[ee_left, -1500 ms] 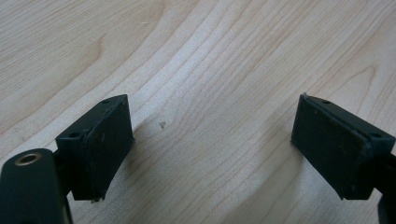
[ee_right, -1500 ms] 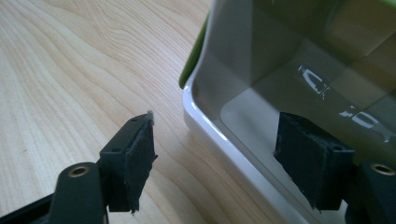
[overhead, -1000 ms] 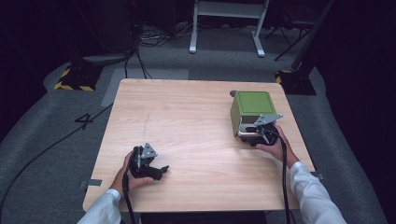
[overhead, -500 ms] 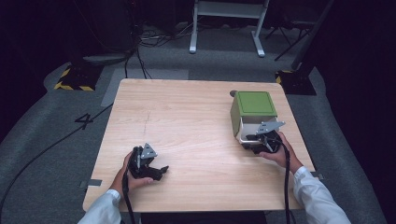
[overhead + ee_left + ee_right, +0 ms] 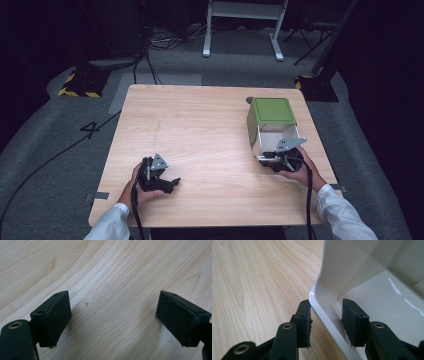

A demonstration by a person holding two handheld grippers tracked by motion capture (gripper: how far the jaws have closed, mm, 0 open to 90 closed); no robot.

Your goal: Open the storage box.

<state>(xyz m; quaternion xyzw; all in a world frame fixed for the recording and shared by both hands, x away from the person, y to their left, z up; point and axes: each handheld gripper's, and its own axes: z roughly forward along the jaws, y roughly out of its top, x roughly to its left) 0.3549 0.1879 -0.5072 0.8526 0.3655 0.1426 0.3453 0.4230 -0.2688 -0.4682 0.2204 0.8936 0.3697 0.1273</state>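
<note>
1 wooden tabletop [image 5: 210, 130] carries 1 container: a white bin [image 5: 272, 132] with a green top face [image 5: 271, 110], lying on its side at the right, its open mouth toward the near edge. In the right tongs view only the bin's rim corner and part of its glossy white interior [image 5: 387, 285] appear; the rest is cut off by the frame, and what is visible inside holds nothing. From the high view the mouth is partly hidden behind the right tongs [image 5: 278, 159] and their grey plate.

2 tongs are present, 1 per hand. The right tongs [image 5: 325, 322] are narrow, their 2 black pads straddling the bin's near rim wall, 1 pad outside and 1 inside. The inner pad sits against the wall; whether the outer pad touches it cannot be told. The right hand [image 5: 296, 169] is at the near right.

The left tongs [image 5: 162, 184] rest at the near left of the tabletop, well apart from the bin, held by the left hand [image 5: 136, 186]. In their own view the left tongs [image 5: 113, 317] stand wide, with bare wood between the 2 pads.

Beyond the far edge, the floor is dark; cables and a white stand base [image 5: 241, 30] are hard to make out.
</note>
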